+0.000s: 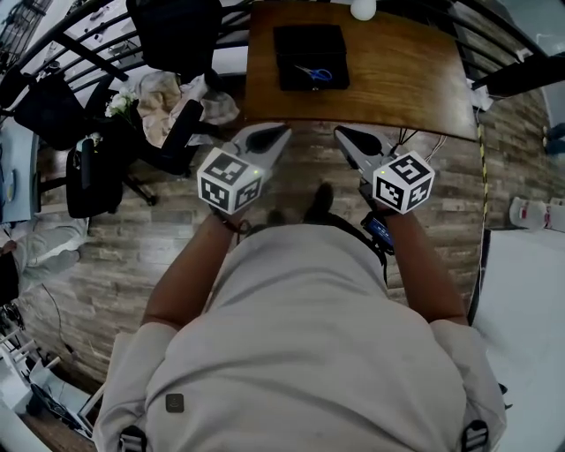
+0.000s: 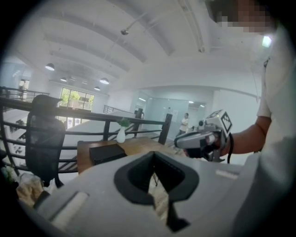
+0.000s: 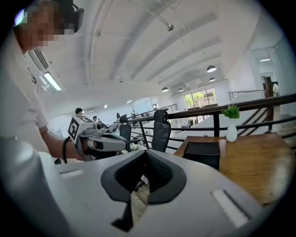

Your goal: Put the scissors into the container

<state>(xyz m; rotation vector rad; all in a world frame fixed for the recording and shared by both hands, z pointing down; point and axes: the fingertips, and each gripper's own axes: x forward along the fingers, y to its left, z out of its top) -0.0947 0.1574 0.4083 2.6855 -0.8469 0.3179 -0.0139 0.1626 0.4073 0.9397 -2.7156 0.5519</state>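
Note:
Scissors [image 1: 315, 73] with blue handles lie inside a black container [image 1: 291, 40] on the wooden table [image 1: 397, 84]. Both grippers hover close to my body, short of the table's near edge and well away from the container. The left gripper [image 1: 282, 133] is shut with nothing in it, and so is the right gripper [image 1: 342, 132]. In the left gripper view its closed jaws [image 2: 154, 153] point past the container [image 2: 105, 152], with the right gripper [image 2: 203, 139] alongside. The right gripper view has its shut jaws [image 3: 145, 152], the container [image 3: 202, 153] and the left gripper [image 3: 99, 141].
A white vase [image 1: 363, 9] stands at the table's far edge, behind the container. Black office chairs [image 1: 172, 35] and a heap of cloth [image 1: 163, 101] are at the left on the plank floor. A dark railing [image 3: 217, 118] runs behind the table.

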